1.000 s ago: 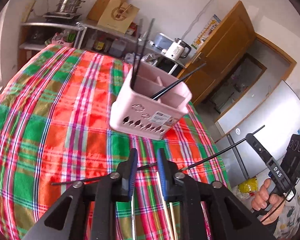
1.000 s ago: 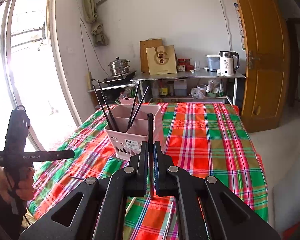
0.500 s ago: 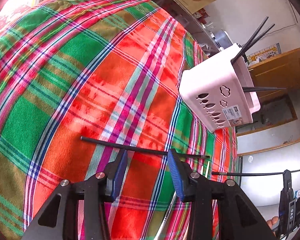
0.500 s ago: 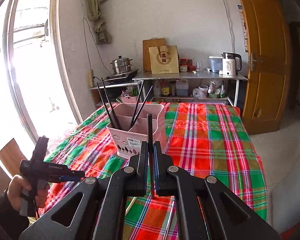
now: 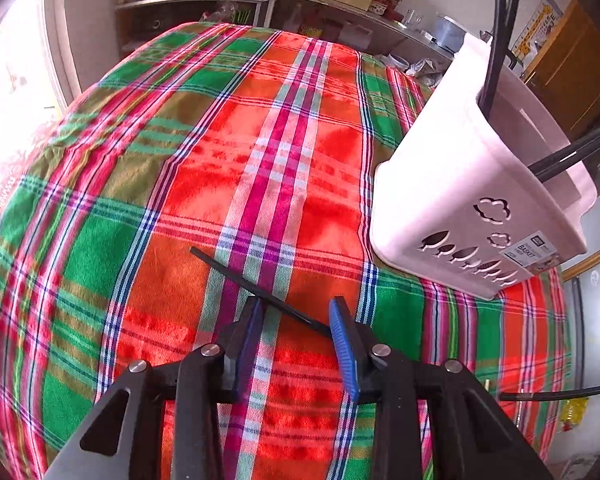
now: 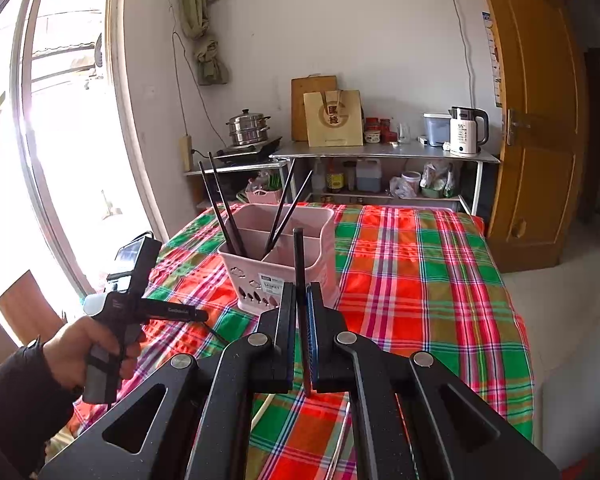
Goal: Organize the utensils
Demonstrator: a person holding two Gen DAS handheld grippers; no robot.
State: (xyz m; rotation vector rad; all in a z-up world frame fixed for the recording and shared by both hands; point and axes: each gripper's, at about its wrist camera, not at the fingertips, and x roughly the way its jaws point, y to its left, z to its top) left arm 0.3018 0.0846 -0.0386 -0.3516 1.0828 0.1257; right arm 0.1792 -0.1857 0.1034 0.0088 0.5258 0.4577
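Black chopstick [image 5: 256, 290] lies flat on the plaid tablecloth [image 5: 148, 184], long axis diagonal, far-left to near-right, just left of the pink basket [image 5: 460, 216]. My left gripper [image 5: 296, 320] straddles it, jaws apart, just been closing, not yet pinching. Right gripper [image 6: 300, 300] is clamped on a second chopstick [image 6: 299, 256], pointing up.

Left tongs [image 5: 298, 312] ajar, right tongs [image 6: 300, 292] clamped

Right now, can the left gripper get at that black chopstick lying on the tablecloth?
Probably yes. The left gripper is angled down with the black chopstick crossing between its blue pads, which do not press on it yet; its jaws have just been closing. Nothing lies in between, and the pink basket stands off to the side.
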